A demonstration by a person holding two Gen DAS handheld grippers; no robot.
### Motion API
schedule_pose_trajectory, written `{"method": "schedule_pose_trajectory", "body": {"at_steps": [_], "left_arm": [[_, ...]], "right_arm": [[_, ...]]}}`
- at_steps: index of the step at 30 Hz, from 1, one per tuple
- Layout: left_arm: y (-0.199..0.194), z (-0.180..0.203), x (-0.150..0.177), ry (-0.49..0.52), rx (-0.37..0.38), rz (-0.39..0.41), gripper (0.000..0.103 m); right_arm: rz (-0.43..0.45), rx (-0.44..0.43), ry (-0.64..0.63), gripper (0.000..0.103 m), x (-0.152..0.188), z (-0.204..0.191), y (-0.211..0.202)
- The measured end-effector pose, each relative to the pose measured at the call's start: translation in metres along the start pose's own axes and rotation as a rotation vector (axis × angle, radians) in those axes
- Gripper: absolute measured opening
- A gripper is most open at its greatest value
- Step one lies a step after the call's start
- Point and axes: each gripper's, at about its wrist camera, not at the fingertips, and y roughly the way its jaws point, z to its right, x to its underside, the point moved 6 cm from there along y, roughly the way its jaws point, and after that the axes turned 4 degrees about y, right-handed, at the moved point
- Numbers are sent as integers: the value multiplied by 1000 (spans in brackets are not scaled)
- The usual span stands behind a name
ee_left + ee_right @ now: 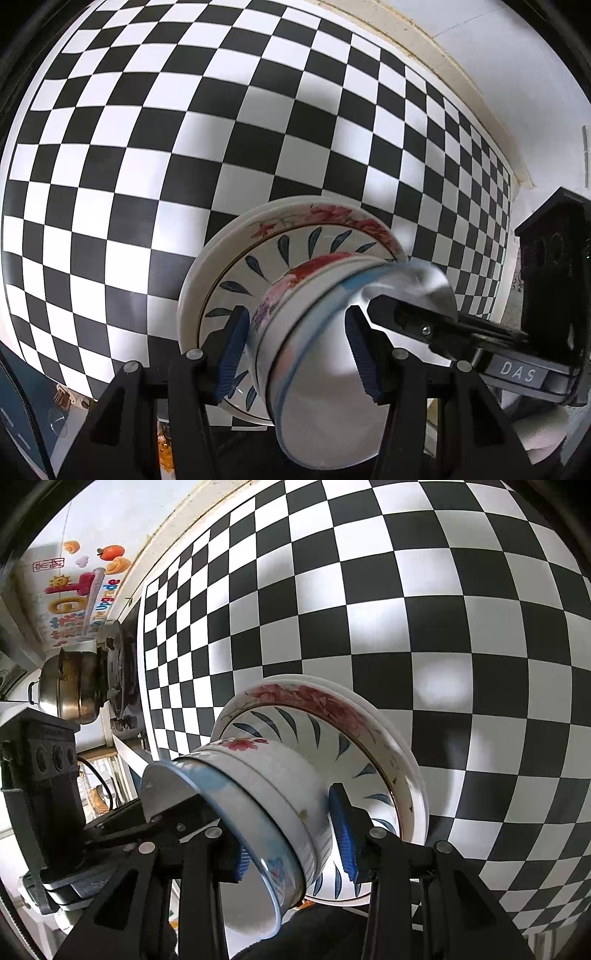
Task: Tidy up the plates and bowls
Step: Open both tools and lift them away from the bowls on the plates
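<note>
A stack of dishes stands on the checkered table: flower-rimmed plates [332, 216] [317, 698] at the bottom, a plate with blue leaf marks [258, 266] [354, 753] on them, then nested bowls. The top bowl is white with a blue rim [321, 369] [236, 812]; a flowered bowl [288, 291] [280, 771] sits under it. My left gripper [295, 347] straddles the bowls' walls with its blue pads [232, 343] spread. My right gripper [291, 842] straddles the bowls from the opposite side; its pads [343, 834] look spread too. Whether either one grips the bowls is unclear.
The black-and-white checkered tablecloth [184, 147] [443, 609] covers the table. A cream wall edge [461, 85] borders it. A metal pot [70, 686] on a stove and a colourful sticker [77, 590] lie beyond the table's far end.
</note>
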Motion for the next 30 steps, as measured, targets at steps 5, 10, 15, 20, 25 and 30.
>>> {"method": "schedule_pose_trajectory", "body": {"at_steps": [5, 10, 15, 20, 25, 30], "left_arm": [[4, -2, 4, -10, -1, -11, 50], [3, -3, 6, -9, -1, -13, 50], [2, -2, 7, -10, 3, -8, 50], [-26, 2, 13, 32, -83, 80, 50], [-68, 4, 31, 71, -195, 219, 52], [-97, 4, 56, 100, -269, 318, 53]], "right_arm": [[-6, 4, 4, 40, 0, 1, 0], [-1, 12, 2, 40, 0, 0, 0], [-1, 12, 4, 40, 0, 0, 0], [12, 6, -2, 40, 2, 0, -4], [116, 80, -87, 40, 15, -11, -35], [225, 145, -158, 44, 43, -26, -70]]}}
